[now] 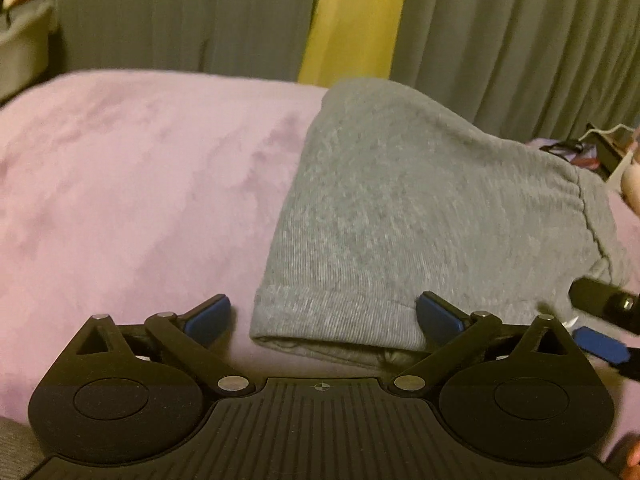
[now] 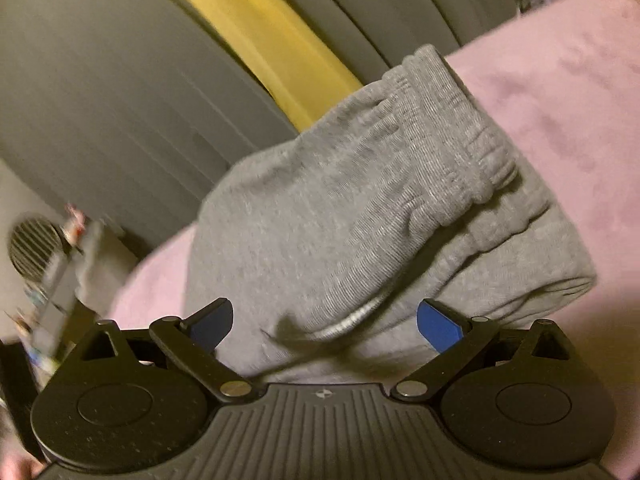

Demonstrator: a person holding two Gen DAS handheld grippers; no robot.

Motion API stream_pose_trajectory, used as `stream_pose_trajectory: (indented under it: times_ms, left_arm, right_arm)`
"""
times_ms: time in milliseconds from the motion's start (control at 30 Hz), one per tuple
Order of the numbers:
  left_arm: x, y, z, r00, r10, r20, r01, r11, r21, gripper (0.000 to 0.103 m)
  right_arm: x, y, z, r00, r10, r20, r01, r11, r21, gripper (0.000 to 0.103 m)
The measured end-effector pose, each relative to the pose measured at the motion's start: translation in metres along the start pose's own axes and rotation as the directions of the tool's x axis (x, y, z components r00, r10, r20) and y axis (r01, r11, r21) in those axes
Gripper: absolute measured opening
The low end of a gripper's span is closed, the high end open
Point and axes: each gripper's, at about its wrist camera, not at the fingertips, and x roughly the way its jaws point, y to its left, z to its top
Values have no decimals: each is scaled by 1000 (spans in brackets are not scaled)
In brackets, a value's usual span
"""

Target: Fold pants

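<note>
Left gripper (image 1: 323,320): jaws spread wide, nothing between the blue pads. Left pad (image 1: 208,318) sits over bare pink blanket (image 1: 140,184); the right pad touches or overlaps the near hem corner of the grey pants (image 1: 400,208).

Pants from the left wrist view: folded into a compact stack on the blanket, right of centre. Cuffed hem edge (image 1: 332,312) faces the gripper, with layered fabric showing underneath it. Elastic waistband (image 1: 580,196) is on the far right side of the stack.

Right gripper (image 2: 325,326): jaws also spread wide, gripping nothing. It hangs low over the near end of the folded pants (image 2: 320,216), with both blue pads over grey fabric. Contact can't be confirmed, since that frame is motion-blurred. It also shows at the right edge of the left wrist view (image 1: 600,320), just beside the stack.

From the right wrist view, the gathered waistband (image 2: 460,148) lies on top of the stack, with more folded layers under it to the right. A pale drawstring (image 2: 352,320) or cord pokes out near the gripper, probably. The pink blanket (image 2: 568,100) shows on both sides of the stack.

Behind the bed are grey curtains (image 1: 160,16) with a yellow strip (image 1: 352,16) between them. There is blurred clutter at the far left of the right wrist view.
</note>
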Motion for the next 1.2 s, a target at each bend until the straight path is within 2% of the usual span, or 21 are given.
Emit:
stream_pose_trajectory:
  times_ms: [100,233,367,567,767,1000,1200]
  left_arm:
    - [-7,-1,-4,1000,11,-5,-11,1000,10,103]
    - [-13,-2,-7,1000,22,-8,-21,999,40,103]
    - [-30,-6,-16,999,27,28,-30,996,82,103]
    - [-46,-9,-29,999,-11,44,6,993,115,103]
    - [-47,-16,-33,1000,-18,25,13,986,164,103]
    - [-43,-14,-32,1000,-14,10,13,990,144,103]
    - [-41,-15,-32,1000,-12,4,11,988,152,103]
  right_arm:
    - [-3,15,-7,997,-77,-12,76,992,-101,99]
    - [-12,38,-18,982,-188,18,186,947,-261,99]
    - [-23,53,-34,973,-229,37,227,908,-352,99]
    - [-36,63,-46,953,-298,55,294,866,-404,99]
    - [-39,71,-52,931,-342,126,361,817,-450,99]
    - [-36,67,-51,922,-358,148,385,815,-433,99]
    - [-34,65,-51,923,-356,143,382,820,-426,99]
